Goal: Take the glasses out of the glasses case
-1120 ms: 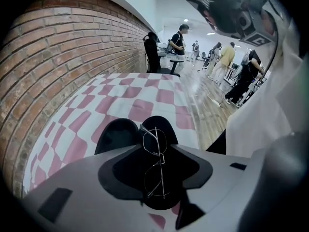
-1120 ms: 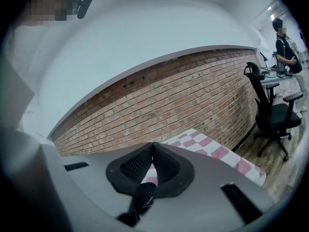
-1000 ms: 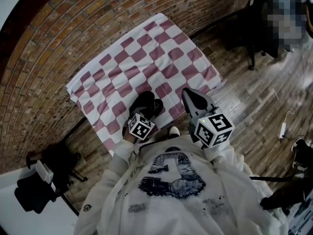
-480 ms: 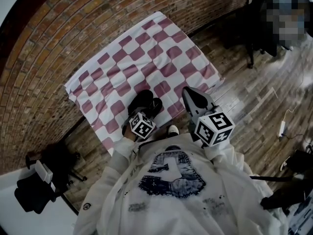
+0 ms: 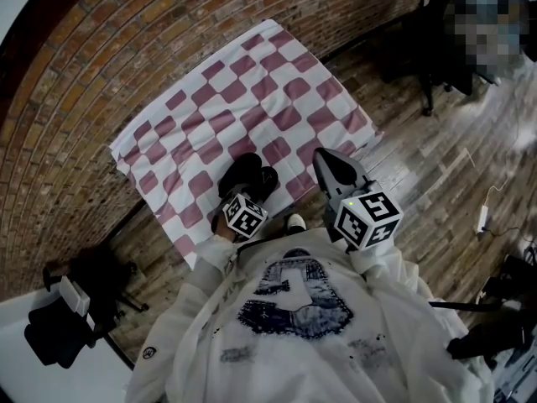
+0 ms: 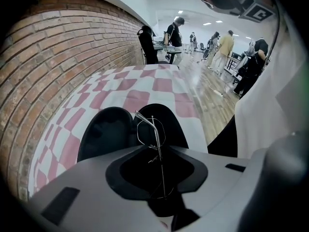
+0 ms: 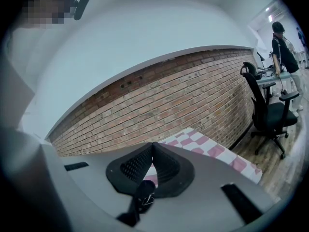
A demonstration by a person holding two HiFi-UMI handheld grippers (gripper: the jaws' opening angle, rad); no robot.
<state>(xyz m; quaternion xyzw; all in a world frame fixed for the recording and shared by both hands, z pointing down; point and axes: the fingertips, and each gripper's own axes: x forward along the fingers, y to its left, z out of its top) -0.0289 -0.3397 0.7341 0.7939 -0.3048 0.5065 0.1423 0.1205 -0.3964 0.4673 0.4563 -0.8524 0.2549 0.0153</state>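
- Glasses (image 6: 157, 130), thin wire-framed ones, stood on edge between the jaws of the left gripper (image 6: 155, 153), one lens ring poking up over the open glasses case (image 6: 104, 132).
- The case lay open on the checked cloth (image 5: 210, 99) that covered the tabletop, near its front edge, both dark halves showing.
- The left jaws were closing with the frame in the gap. As far as the left gripper view showed, the pads were spread and not yet pressing on the wire.
- The right gripper (image 7: 153, 149) hung off to the side of the case, pointing out across the cloth, with its jaws pressed together on nothing.
- By my reckoning the step in hand was the pinch itself, with the glasses not yet clear of the case.
- To do it well, the squeeze should go on slowly. A frame this thin would likely bend or twist under a hard clamp.
- Better that the pads meet the arm or bridge squarely rather than a lens ring, so the frame doesn't pivot.
- Once gripped, a straight lift up and away from the shell looks safest, so that nothing catches on the rim.
- The case looked light enough to ride up with the glasses, so the idle right jaws could steady its rim if it did.
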